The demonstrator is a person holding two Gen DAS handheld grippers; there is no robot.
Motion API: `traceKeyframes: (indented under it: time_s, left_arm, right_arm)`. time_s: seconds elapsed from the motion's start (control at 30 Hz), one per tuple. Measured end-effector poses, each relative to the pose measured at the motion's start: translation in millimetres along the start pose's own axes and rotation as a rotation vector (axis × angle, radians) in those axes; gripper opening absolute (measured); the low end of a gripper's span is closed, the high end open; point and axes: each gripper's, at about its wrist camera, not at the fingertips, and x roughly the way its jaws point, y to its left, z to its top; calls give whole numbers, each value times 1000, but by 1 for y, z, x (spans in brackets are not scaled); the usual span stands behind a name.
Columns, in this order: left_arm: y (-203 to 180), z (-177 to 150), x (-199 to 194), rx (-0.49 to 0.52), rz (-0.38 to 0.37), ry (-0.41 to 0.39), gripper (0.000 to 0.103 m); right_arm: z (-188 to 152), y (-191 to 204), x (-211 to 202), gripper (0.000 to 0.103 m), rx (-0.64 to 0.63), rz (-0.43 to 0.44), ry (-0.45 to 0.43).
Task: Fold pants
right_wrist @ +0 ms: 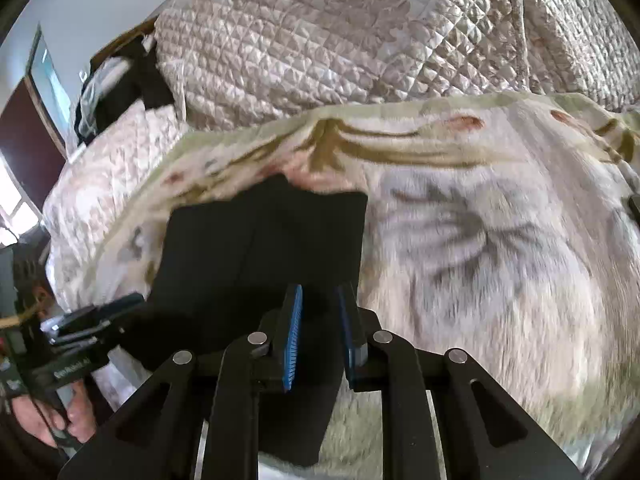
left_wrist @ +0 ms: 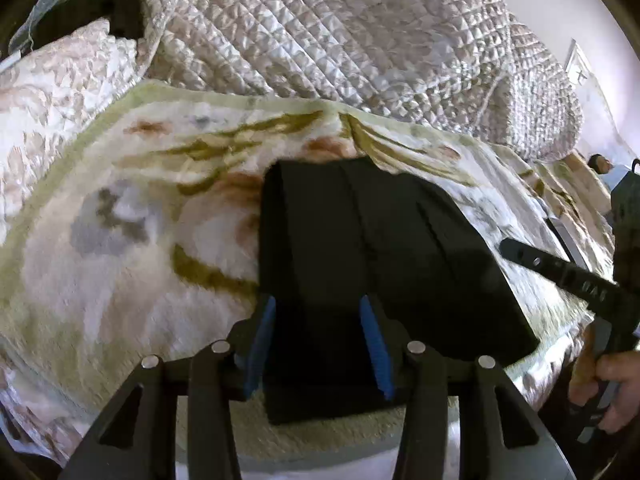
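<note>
— Black pants [left_wrist: 372, 248], folded, where? 
— Flat on the fleecy floral blanket [left_wrist: 132, 220] on the bed, below the quilt [left_wrist: 320, 28]. 
— Fingers? 
— Left gripper [left_wrist: 320, 344] half-wide over the near edge; right gripper [right_wrist: 320, 336] narrow, grip unclear.

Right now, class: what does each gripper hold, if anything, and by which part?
Both grippers, left and right, have the black pants' near edge between their blue pads; whether either pinches the cloth cannot be told.

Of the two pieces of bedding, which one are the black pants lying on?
The pants lie on the fuzzy cream blanket with olive floral markings, not the shiny quilted comforter bunched up behind it.
</note>
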Motion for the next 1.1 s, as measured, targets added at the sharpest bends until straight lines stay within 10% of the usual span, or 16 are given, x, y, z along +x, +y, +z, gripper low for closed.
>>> traceKeyframes:
  time_s: [0.37,1.1]
  left_arm:
    - [-18,76,47,93,-18,-7,47]
    - [-15,60,41,99,26,-20,49]
  right_arm:
    - [44,2,71,17,-110,17,88]
    - [30,-10,40,19,-32,19,10]
